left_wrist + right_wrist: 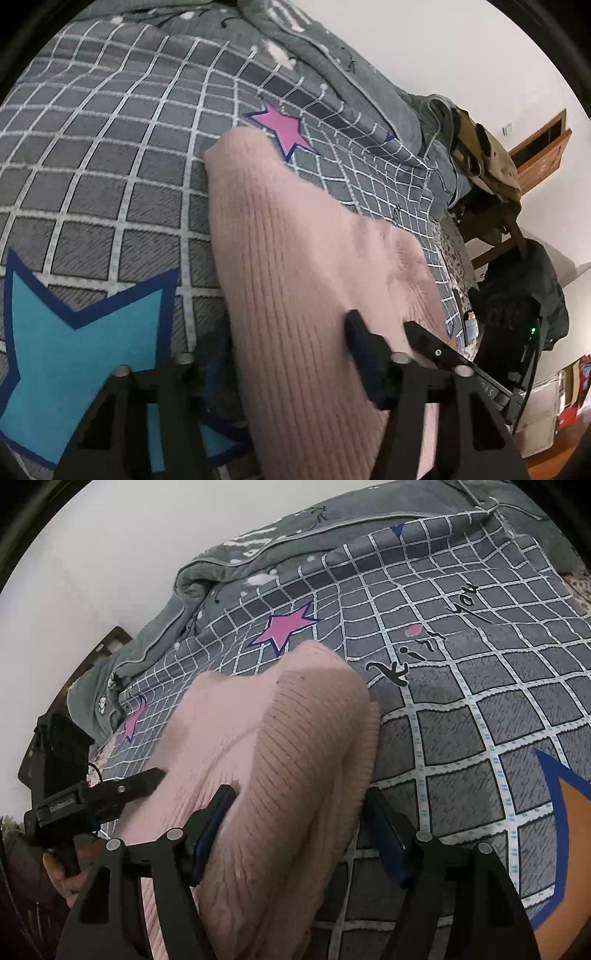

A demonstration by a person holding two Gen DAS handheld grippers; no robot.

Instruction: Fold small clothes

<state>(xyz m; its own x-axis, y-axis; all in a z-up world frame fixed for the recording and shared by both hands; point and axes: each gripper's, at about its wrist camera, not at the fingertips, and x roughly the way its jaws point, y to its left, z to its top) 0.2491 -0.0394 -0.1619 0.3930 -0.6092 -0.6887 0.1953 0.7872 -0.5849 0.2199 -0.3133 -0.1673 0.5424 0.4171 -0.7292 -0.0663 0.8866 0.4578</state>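
Right wrist: right gripper (299,814) apart, straddling pink knit garment (280,738); left gripper (284,332) apparently unclamped.

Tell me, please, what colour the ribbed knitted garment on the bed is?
Pale pink ribbed knitted garment, clearest in the right wrist view.

Pink ribbed knit garment (280,760) lies bunched (partly folded) on checked bedcover (461,709).

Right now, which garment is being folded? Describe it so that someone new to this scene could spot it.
Start from the grey bedcover with its white grid and coloured stars. On it, just below the pink star, lies a pale pink ribbed knit garment. It is the only pink knitted piece there; the rumpled grey-green blanket behind is plain fabric.
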